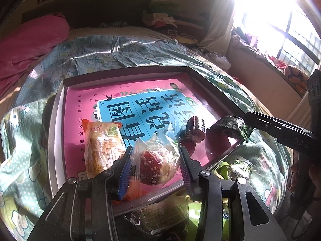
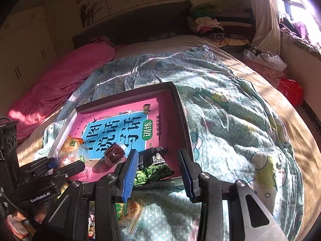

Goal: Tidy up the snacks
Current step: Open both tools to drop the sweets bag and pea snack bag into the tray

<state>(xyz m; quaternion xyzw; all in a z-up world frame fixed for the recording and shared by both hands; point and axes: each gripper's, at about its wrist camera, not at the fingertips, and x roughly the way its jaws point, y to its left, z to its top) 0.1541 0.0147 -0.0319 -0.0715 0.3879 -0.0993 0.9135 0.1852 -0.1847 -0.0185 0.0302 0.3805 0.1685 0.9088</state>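
Observation:
A shallow box [image 1: 60, 104] [image 2: 180, 108] lined with a pink and blue book cover lies on the bed. In it lie an orange biscuit packet [image 1: 102, 144] [image 2: 71, 143], a clear-wrapped red and white cake [image 1: 154, 160], a dark red round snack [image 1: 192, 132] [image 2: 114, 153] and a black and green pea packet [image 1: 230, 127] [image 2: 154, 166]. My left gripper [image 1: 154, 168] is open, its jaws on either side of the cake. My right gripper [image 2: 158, 170] is open around the pea packet, which rests at the box's near right corner.
More snack packets lie on the quilt in front of the box [image 1: 160, 214] [image 2: 128, 210]. A pink blanket [image 2: 60, 84] lies at the left, piled clothes [image 2: 208, 22] at the headboard, a red bag [image 2: 291, 90] at the right, a bright window [image 1: 280, 20] beyond.

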